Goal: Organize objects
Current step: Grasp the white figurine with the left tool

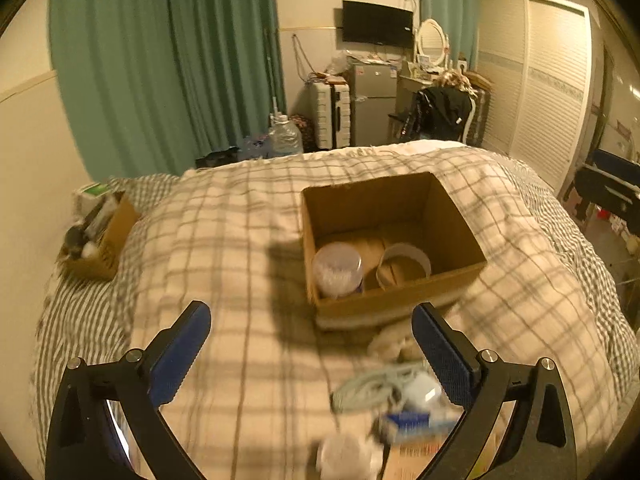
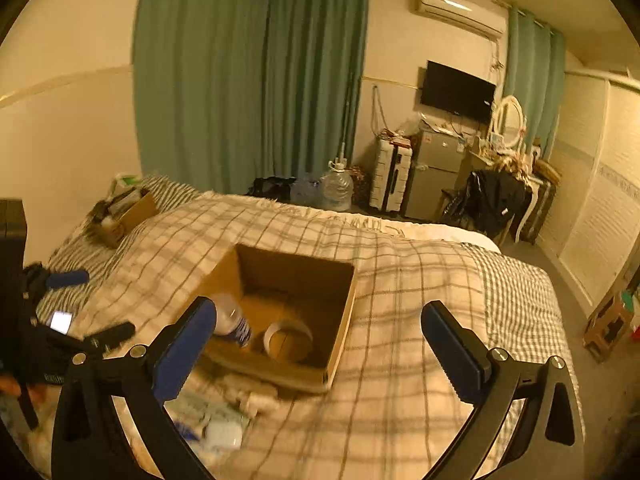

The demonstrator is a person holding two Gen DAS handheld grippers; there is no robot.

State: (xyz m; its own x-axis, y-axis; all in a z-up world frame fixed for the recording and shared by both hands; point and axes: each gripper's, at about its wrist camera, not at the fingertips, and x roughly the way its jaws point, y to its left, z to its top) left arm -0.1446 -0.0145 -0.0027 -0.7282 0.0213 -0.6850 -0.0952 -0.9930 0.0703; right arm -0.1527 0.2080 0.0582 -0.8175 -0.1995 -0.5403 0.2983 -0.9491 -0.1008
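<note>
Green curtains [image 1: 168, 64], wall television [image 1: 377, 23], small fridge [image 1: 372, 100].

The right claw [image 2: 318, 320] hangs above the bed [image 2: 400, 280] with its blue fingers [image 2: 186, 344] spread wide and nothing between them. Beyond it an open cardboard box [image 2: 340, 320] sits on the checked blanket, holding a clear lidded jar [image 2: 232, 320] at its left and a tape roll [image 2: 288, 338] beside that. Near the box's close edge lies a blurred pile, perhaps a white charger [image 2: 222, 434] with cable. At far left the left claw [image 2: 68, 280] shows, open as well. A smaller box [image 2: 124, 216] rests at the bed's far left.
</note>
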